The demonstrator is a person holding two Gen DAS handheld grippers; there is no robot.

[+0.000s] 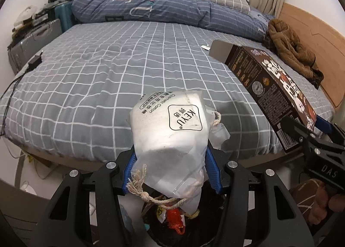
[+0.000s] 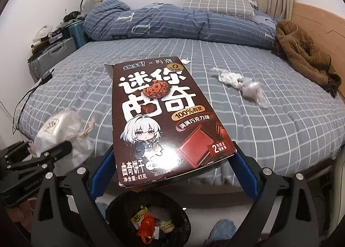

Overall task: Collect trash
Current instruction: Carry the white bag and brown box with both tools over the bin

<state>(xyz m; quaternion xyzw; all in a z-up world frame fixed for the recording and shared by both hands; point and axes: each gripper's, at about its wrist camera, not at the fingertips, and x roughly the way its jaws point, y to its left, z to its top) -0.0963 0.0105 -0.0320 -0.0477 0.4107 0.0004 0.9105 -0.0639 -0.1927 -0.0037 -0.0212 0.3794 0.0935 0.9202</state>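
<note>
You can count one cookie box, one cotton bag, one trash bin by the bed, two paper wads on it, and one brown coat.

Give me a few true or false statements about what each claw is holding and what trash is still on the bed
1. The left claw grips a clear plastic drawstring bag of white cosmetic cotton. True.
2. The right claw is empty. False: it holds a flat brown cardboard cookie box.
3. The round black trash bin below the claws already has trash in it. True.
4. The grey checked bed has no trash left on it. False: crumpled white tissue and clear plastic wrap lie there.
5. A brown quilted jacket lies near the wooden headboard. True.
</note>
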